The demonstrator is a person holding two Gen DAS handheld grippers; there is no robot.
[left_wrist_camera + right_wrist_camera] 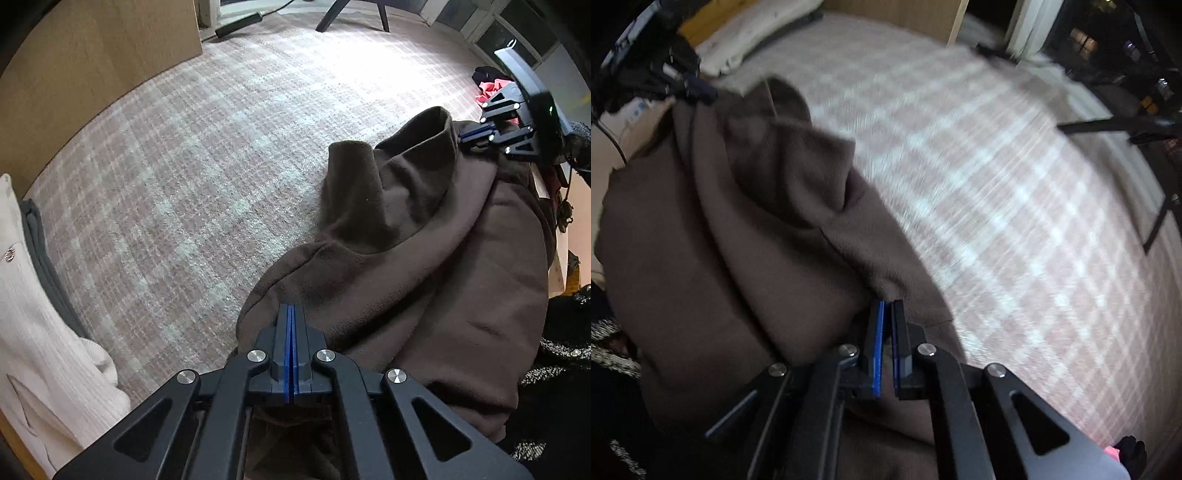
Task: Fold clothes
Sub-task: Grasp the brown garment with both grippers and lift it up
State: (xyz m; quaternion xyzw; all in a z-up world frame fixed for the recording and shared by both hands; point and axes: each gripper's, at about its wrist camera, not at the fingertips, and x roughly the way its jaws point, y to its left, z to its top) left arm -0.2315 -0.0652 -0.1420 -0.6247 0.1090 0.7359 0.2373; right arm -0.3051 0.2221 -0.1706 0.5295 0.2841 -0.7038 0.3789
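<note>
Left wrist view: the left gripper (291,308) is pinched tight on the near hem of the brown garment (424,266), which is bunched over the plaid blanket (192,155). The right gripper (887,306) is nearly closed, nipping the garment's opposite edge.
</note>
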